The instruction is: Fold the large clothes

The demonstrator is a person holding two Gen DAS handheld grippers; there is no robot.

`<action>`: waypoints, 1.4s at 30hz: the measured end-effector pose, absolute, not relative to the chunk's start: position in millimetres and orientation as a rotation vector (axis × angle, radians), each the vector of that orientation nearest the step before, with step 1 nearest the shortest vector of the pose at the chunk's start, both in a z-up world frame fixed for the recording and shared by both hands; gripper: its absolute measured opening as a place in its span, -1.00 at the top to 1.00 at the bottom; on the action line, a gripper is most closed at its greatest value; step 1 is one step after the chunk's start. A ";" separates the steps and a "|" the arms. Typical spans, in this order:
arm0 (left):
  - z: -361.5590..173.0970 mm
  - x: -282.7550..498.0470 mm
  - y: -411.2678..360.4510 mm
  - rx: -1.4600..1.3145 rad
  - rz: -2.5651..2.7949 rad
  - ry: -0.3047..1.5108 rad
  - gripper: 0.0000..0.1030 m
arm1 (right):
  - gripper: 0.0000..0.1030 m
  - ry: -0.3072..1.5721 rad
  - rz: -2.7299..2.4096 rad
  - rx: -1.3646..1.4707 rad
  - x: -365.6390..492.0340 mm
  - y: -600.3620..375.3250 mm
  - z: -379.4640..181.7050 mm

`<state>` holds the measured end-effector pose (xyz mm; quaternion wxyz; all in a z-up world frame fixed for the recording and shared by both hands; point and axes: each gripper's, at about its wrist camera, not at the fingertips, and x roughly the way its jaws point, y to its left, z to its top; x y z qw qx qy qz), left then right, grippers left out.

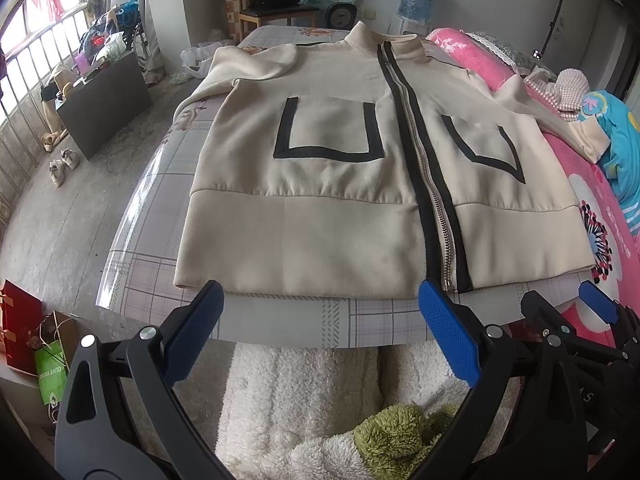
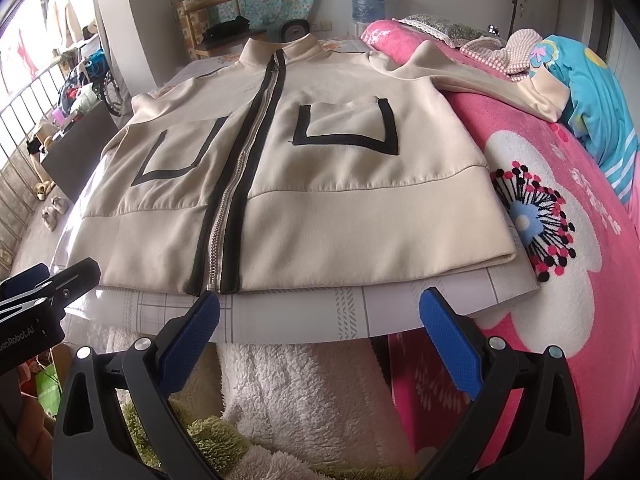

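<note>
We found the cream jacket [image 1: 340, 184] laid flat, front up and zipped, on the checked table cover [image 1: 280, 320]; collar away from us, hem along the near edge; zip [image 1: 424, 160] running straight from collar to hem; two black-trimmed pockets either side of it. The sleeve on our left [image 1: 248, 64] lay doubled over at the shoulder, partly on the table; the sleeve on our right [image 2: 500, 80] trailed off onto the pink blanket [image 2: 560, 200], its cuff resting against a blue quilt [image 2: 592, 92].

The left gripper [image 1: 320, 320] hung just short of the hem, fingers spread wide, nothing between them; the right gripper [image 2: 320, 320] likewise stood wide apart and empty, just short of the hem near the zip's lower end. Neither touched cloth.

We judged the fold not yet begun; the step in hand looked to be the first grasp. To do it well we reckoned: bring the stray right sleeve in across the chest first, so nothing drags off the blanket; pinch both layers at each grasp, not the top one alone; take hold at matched points so the crease runs parallel to the zip; lift low and lay over slowly, since this soft fabric probably slides on the slick cover.
</note>
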<state>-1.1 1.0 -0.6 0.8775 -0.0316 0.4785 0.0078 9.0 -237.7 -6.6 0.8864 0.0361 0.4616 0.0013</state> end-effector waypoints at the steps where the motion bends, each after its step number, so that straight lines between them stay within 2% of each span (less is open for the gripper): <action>1: -0.7 -1.1 1.0 -0.066 0.017 0.998 -0.83 | -0.90 0.960 0.002 0.074 8.3 -237.3 -6.8; 42: 3.4 0.5 6.9 -0.069 0.031 0.989 -0.83 | -0.90 0.941 -0.014 0.051 8.8 -239.0 -1.3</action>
